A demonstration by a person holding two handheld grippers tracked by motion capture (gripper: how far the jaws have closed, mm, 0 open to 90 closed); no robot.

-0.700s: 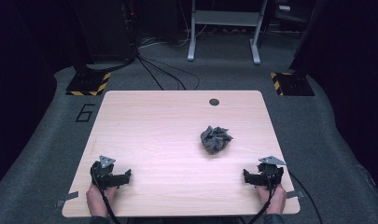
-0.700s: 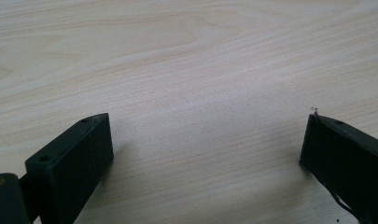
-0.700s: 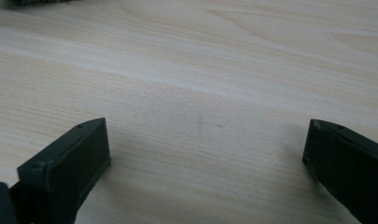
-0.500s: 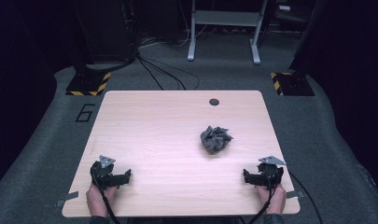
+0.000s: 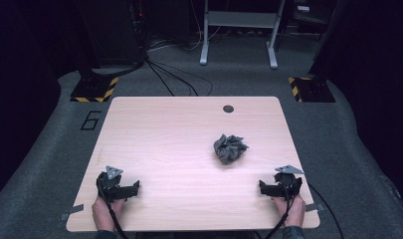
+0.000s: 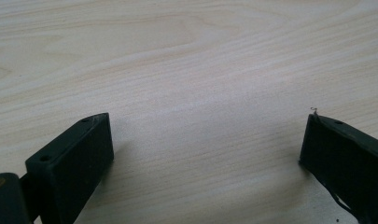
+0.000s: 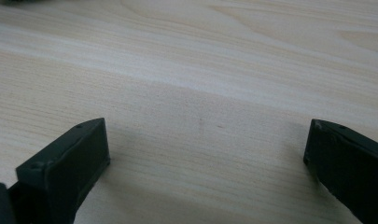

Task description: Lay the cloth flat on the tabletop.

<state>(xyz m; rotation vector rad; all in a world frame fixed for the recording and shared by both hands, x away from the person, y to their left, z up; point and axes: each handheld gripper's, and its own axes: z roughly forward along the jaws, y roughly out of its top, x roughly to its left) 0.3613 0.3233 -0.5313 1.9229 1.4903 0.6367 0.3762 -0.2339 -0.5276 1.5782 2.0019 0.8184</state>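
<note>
— While both sit at the near edge, left gripper [image 5: 123, 187] and right gripper [image 5: 273, 188] gape, empty.
— Crumpled grey cloth [image 5: 230, 148]?
— Mid-table [image 5: 159, 139], untouched, nearer the right. Probably a reach next.

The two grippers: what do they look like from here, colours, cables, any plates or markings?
Both are black. The left gripper and right gripper each carry a grey three-cornered plate on top and trail a black cable back past the hand. Close up, each has two blocky black jaws with small screw holes. No markings can be made out.
</note>
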